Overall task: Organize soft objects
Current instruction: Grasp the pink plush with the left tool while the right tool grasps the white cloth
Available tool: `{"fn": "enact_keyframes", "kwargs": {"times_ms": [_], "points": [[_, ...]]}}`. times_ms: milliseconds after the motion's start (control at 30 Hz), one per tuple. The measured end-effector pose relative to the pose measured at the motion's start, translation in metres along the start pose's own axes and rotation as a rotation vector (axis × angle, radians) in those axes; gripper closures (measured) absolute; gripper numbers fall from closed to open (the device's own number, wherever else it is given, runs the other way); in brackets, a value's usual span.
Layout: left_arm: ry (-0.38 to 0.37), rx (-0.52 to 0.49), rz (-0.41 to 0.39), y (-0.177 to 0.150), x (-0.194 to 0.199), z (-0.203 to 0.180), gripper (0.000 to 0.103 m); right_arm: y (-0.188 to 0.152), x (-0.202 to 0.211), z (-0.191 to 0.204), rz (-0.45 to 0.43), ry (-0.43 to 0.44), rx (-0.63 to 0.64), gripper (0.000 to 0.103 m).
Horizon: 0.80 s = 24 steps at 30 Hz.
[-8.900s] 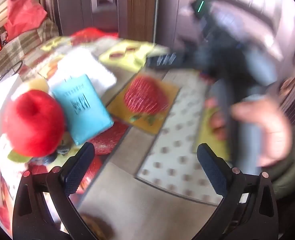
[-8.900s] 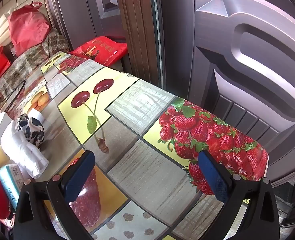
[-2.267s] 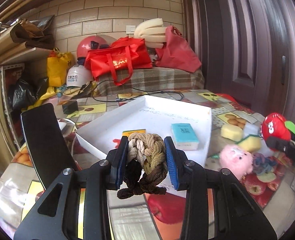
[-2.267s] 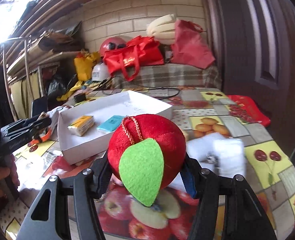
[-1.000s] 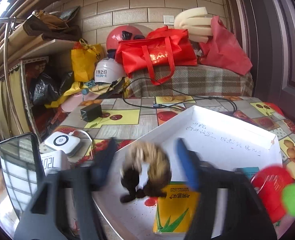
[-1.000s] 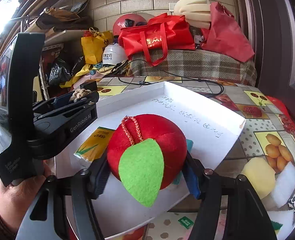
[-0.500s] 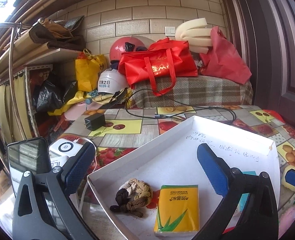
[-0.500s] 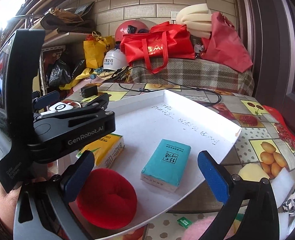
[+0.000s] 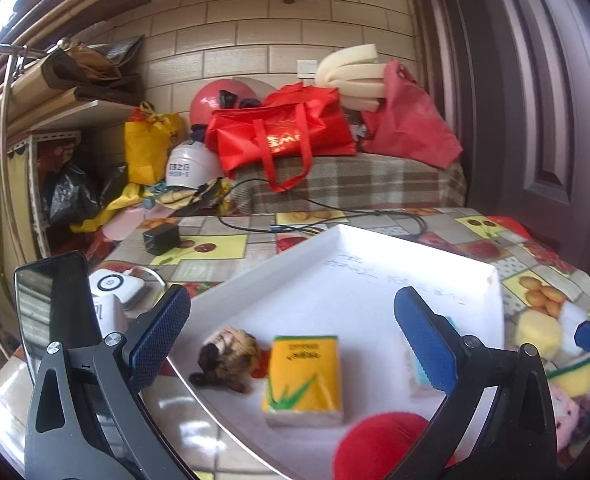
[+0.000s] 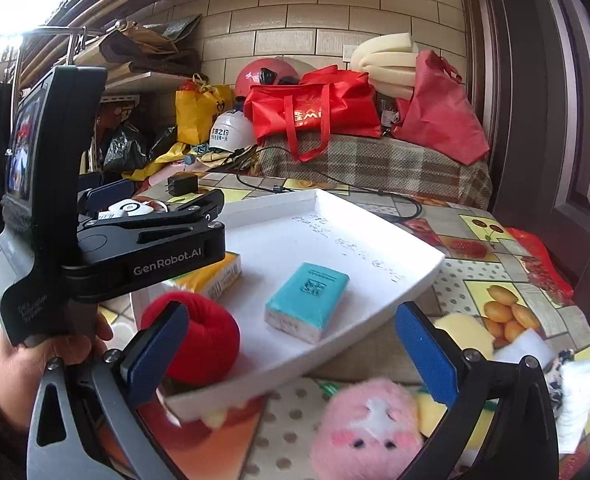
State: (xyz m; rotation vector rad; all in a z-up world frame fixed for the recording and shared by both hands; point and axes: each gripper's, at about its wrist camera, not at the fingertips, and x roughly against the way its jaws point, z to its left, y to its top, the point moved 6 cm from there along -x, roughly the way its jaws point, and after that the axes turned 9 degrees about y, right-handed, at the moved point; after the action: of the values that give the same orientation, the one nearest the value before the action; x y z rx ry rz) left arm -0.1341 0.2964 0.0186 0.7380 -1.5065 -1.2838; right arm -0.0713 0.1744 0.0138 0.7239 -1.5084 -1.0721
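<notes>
Your left gripper & right gripper were both spread wide, empty; red plush apple sat at tray's near corner.

A: Rear wall: pale brick in running bond, a small white switch plate set in it; bamboo poles slant beneath the ceiling.

B: Right side: a dark panelled door; left side: a shelf bearing folded bags; daylight enters at upper left; a plaid-covered bench stands against the wall; a fruit-print tablecloth covers the table.
</notes>
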Motion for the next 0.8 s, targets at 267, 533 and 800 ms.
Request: {"fn": "enact_keyframes", "kwargs": {"times_ms": [267, 533, 800], "points": [[-0.156, -0.124, 0.009, -0.011, 0.037, -0.05, 0.0, -0.026, 0.061, -0.08, -0.022, -0.144, -0.114, 0.0], [-0.341, -0.34, 0.025, -0.032, 0.081, -0.121, 0.0, -0.061, 0.113, -0.185, 0.013, -0.299, -0.348, 0.008], [-0.387, -0.475, 0.217, -0.063, 0.072, -0.16, 0.0, -0.068, 0.1, -0.176, 0.092, -0.238, -0.334, 0.009]]}}
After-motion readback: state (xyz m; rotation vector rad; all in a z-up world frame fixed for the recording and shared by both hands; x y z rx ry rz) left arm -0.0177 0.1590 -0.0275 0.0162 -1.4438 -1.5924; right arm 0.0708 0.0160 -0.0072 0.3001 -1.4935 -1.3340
